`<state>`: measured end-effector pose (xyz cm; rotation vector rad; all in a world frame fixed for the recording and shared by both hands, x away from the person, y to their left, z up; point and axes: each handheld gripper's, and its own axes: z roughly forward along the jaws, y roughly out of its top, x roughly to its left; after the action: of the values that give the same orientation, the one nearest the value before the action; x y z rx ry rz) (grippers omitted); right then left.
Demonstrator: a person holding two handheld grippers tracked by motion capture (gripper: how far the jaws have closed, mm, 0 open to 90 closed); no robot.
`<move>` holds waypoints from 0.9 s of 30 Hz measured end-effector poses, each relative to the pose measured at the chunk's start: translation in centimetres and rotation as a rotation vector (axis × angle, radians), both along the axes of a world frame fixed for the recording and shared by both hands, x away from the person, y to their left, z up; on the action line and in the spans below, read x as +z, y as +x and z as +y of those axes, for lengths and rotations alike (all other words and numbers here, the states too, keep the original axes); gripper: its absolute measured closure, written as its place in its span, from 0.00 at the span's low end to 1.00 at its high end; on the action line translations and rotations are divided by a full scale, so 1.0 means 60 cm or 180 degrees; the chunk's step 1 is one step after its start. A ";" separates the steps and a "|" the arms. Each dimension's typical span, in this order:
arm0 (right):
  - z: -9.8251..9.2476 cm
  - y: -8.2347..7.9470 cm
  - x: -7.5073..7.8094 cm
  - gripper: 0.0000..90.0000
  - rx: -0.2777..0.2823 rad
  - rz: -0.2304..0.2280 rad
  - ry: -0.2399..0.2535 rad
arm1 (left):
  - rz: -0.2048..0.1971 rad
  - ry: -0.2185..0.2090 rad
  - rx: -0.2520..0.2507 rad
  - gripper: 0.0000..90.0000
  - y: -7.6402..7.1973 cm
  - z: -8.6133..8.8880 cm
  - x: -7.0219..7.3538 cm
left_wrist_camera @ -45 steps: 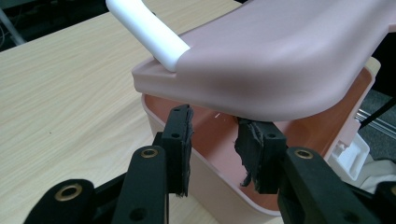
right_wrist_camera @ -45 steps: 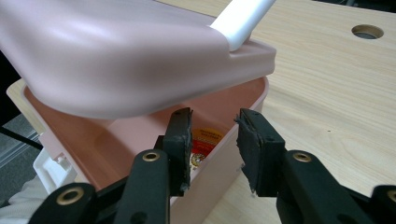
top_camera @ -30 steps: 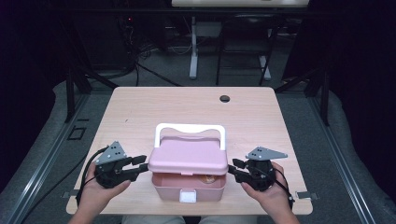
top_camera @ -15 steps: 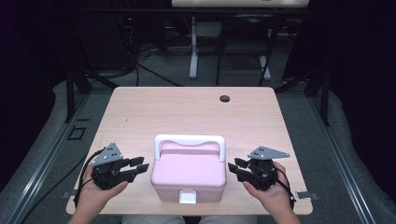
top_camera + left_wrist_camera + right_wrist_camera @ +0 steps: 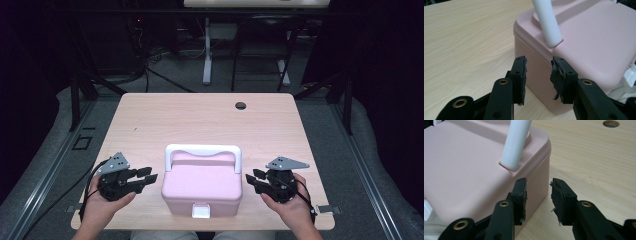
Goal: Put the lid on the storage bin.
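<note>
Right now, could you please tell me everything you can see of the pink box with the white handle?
The pink rounded plastic box sits closed near the front edge of the light wooden table, between the two hands. Its white bar handle stands upright, the ends set in recesses in the lid. A white latch sits at the front. The surface looks smooth and matt. Nothing but the table touches it; both tongs stand beside it, open.

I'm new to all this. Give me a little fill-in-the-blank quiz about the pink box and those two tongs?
1. The pink box has a white ____ on top.
2. The box lid is ____.
3. The left tongs and right tongs hold ____.
4. The table has a round ____ near its far edge.

Missing words: handle; closed; nothing; hole
</note>
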<state>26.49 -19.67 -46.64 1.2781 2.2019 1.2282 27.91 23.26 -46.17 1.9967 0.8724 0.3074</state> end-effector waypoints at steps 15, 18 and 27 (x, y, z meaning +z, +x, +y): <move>-0.015 0.013 -0.019 0.68 -0.0132 0.0052 -0.0017 | 0.0102 -0.0051 0.0179 0.64 0.016 0.020 -0.028; -0.018 0.015 -0.023 0.67 -0.0161 0.0049 -0.0013 | 0.0100 -0.0059 0.0235 0.62 0.019 0.022 -0.035; -0.027 0.022 -0.036 0.65 -0.0224 0.0065 -0.0038 | 0.0129 -0.0046 0.0343 0.58 0.026 0.033 -0.055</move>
<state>27.83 -21.30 -48.82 1.3573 2.1556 1.1790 29.48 25.25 -49.46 1.9523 1.0074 0.3217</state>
